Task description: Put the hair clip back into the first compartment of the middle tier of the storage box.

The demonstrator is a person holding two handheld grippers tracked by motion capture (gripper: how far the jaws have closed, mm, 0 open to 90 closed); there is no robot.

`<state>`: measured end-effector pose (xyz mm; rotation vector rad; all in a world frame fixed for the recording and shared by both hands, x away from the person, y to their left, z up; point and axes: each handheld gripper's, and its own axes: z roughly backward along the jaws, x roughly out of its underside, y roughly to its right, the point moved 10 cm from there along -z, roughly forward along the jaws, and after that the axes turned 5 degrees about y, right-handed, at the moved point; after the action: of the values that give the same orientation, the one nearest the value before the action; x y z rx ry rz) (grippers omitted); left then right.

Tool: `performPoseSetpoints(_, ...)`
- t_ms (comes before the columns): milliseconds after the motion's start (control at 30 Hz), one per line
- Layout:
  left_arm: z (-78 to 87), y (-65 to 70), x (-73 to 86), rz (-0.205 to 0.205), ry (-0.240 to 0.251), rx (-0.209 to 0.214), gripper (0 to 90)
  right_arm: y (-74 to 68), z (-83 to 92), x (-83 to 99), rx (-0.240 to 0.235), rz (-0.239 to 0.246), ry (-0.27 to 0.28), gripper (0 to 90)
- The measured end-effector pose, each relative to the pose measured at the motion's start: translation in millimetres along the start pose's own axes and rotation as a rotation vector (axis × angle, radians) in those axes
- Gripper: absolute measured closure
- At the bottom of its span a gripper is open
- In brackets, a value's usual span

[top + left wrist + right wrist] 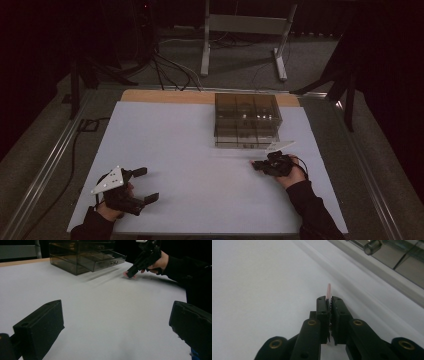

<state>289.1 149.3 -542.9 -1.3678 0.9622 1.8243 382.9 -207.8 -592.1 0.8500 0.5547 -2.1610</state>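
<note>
Your right tongs (329, 303) pinch a thin pink card (328, 291) just before the drawer box (246, 120); left tongs (117, 322) gape wide.

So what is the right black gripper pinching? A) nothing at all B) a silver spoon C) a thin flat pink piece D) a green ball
C: in the right gripper view, the right gripper has its jaws shut on a thin flat pink piece that sticks out past its tips above the white table.
</note>
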Motion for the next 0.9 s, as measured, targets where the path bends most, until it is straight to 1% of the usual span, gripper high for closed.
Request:
performPoseSetpoints(467,-0.2,-0.5,0.1,0.001,-0.002,-0.003,0.5,-10.7,8.3,-3.6,-0.011,0.001,-0.003,85.2)
performPoseSetpoints(633,-0.5,-0.7,0.6,-0.001,-0.006,-0.005,0.5,-17.3,12.2,-8.1,-0.018,0.005,-0.001,85.2)
performPoseSetpoints(900,-0.7,-0.9,0.2,0.0,-0.005,-0.004,0.5,-22.8,16.2,-14.7,-0.022,0.005,0.002,85.2)
